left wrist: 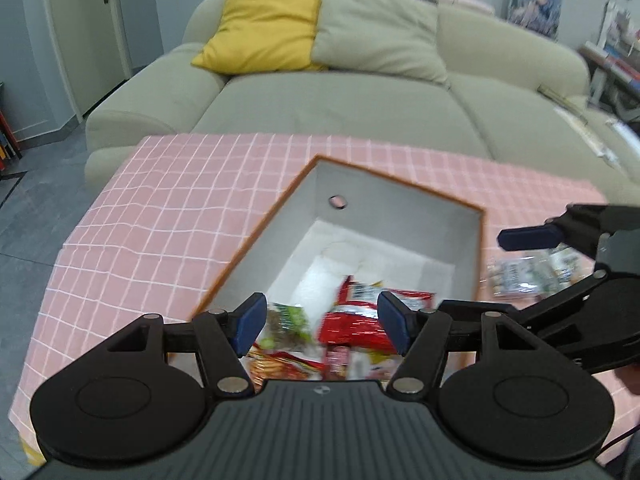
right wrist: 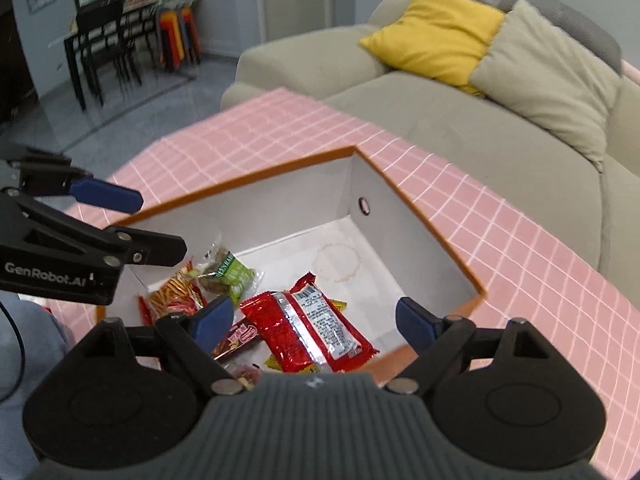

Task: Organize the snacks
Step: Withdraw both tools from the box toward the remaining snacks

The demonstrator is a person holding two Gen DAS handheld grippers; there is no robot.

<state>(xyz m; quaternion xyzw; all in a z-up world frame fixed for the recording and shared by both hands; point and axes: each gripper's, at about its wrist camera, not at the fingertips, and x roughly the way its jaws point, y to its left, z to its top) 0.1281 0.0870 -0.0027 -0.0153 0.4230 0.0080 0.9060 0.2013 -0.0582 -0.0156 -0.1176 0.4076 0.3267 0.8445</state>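
Observation:
A grey box with an orange rim [left wrist: 400, 178] [right wrist: 248, 178] sits on the pink checked tablecloth. Inside lie several snack packets: a red packet [right wrist: 316, 330] [left wrist: 358, 322], a green packet [right wrist: 230, 274] [left wrist: 290, 322], an orange-red biscuit packet [right wrist: 176, 298] [left wrist: 280, 364] and a dark red bar [right wrist: 236, 338]. My left gripper [left wrist: 322, 322] is open and empty above the box's near end; it also shows in the right wrist view [right wrist: 120, 208]. My right gripper [right wrist: 316, 322] is open and empty above the box; it shows in the left wrist view [left wrist: 520, 276]. A clear packet [left wrist: 528, 274] lies on the cloth right of the box.
The pink checked tablecloth [left wrist: 160, 216] [right wrist: 500, 216] covers the table. A beige sofa [left wrist: 340, 104] with a yellow cushion [left wrist: 260, 28] stands just behind it. A black dining table and chairs [right wrist: 108, 44] stand far across the grey floor.

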